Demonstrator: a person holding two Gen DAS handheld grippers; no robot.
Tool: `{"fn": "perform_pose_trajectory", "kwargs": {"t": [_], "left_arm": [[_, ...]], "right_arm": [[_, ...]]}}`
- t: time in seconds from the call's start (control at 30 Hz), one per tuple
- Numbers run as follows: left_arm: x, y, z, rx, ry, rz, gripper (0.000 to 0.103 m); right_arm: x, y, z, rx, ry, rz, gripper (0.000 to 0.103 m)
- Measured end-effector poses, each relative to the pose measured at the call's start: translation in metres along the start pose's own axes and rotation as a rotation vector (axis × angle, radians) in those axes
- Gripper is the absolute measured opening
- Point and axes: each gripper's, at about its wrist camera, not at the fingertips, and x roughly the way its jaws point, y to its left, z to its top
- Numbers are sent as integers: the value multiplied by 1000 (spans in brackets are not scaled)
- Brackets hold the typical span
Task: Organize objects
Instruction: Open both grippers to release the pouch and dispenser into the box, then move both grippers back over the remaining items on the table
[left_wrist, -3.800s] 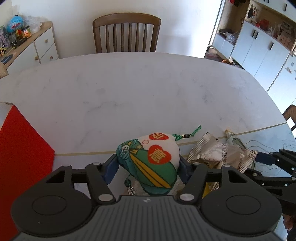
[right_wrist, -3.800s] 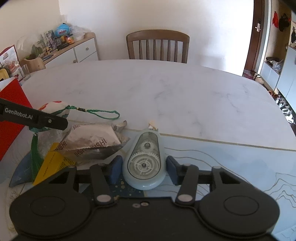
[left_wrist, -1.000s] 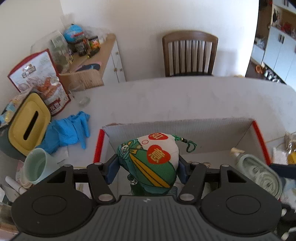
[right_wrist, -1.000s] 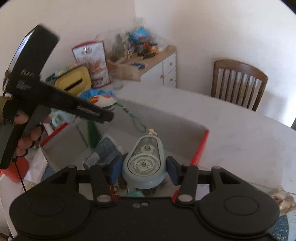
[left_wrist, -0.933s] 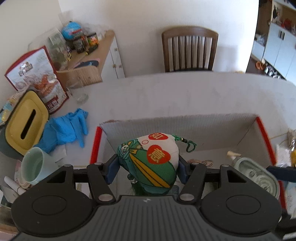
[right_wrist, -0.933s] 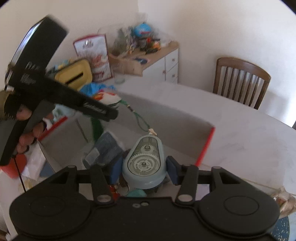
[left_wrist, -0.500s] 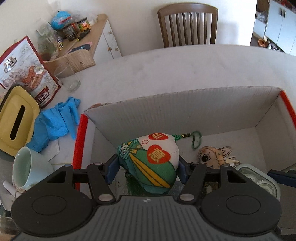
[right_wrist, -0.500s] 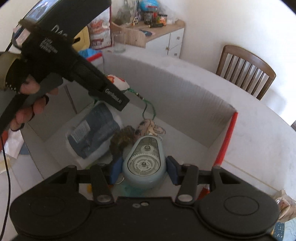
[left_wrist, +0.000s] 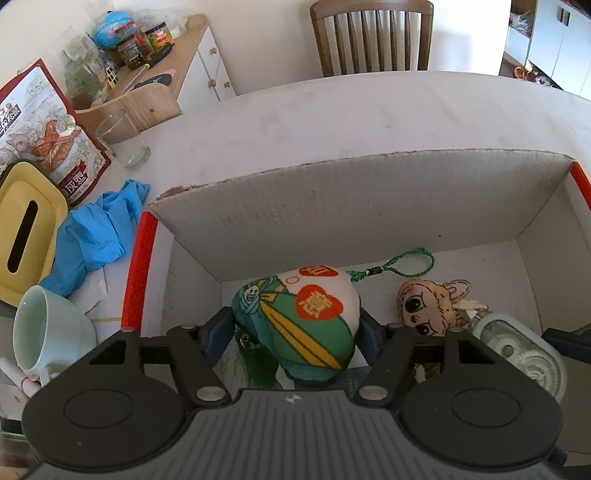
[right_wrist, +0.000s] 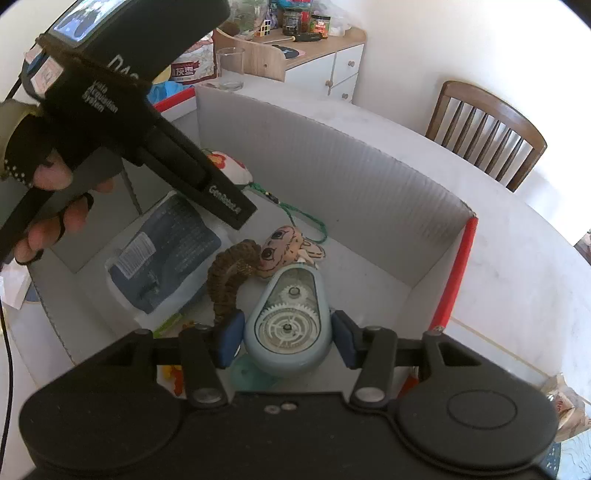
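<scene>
Left gripper (left_wrist: 297, 330): jaws opening, a stuffed fabric pouch (left_wrist: 301, 323) between the blue pads; contact on either side cannot be told. Pouch white and green with yellow stripes, two red patches bearing pale characters, a small cartoon face, a green cord loop (left_wrist: 402, 264); it sits low inside the cardboard box (left_wrist: 351, 192).

Right gripper (right_wrist: 286, 338): pads stand just clear of a pale blue correction tape dispenser (right_wrist: 288, 321), narrow gaps showing on both sides; clear window, white gears; inside the same box.

Box: grey corrugated walls, red edge strips. Contents: plush face charm (right_wrist: 280, 249), brown braided ring (right_wrist: 227, 280), dark blue wrapped packet (right_wrist: 168, 253) with barcode label.

Writing: "GenRobot.AI" on the left gripper's finger, seen from the right wrist view; a red snack bag (left_wrist: 40, 129) with Chinese characters.
</scene>
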Motion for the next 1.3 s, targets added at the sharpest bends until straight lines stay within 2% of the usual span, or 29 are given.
{"fn": "perform_pose_trajectory", "kwargs": {"t": [0.13, 0.37, 0.8, 1.0, 1.1, 1.3], "left_arm": [[-2, 0, -3, -8, 0, -12, 72], [-20, 0, -8, -25, -24, -31, 73], [-92, -17, -22, -46, -164, -69, 73], [-127, -33, -32, -61, -222, -117, 73], [-142, -42, -37, -76, -245, -149, 80], [-164, -66, -48, -103, -268, -192, 84]], "right_arm": [[-5, -4, 0, 15, -16, 10, 58], [-27, -13, -2, 43, -74, 48, 59], [-86, -37, -17, 110, -190, 141, 68], [-116, -58, -31, 164, -235, 175, 72], [-130, -71, -42, 187, -255, 178, 76], [-157, -105, -72, 236, -289, 182, 80]]}}
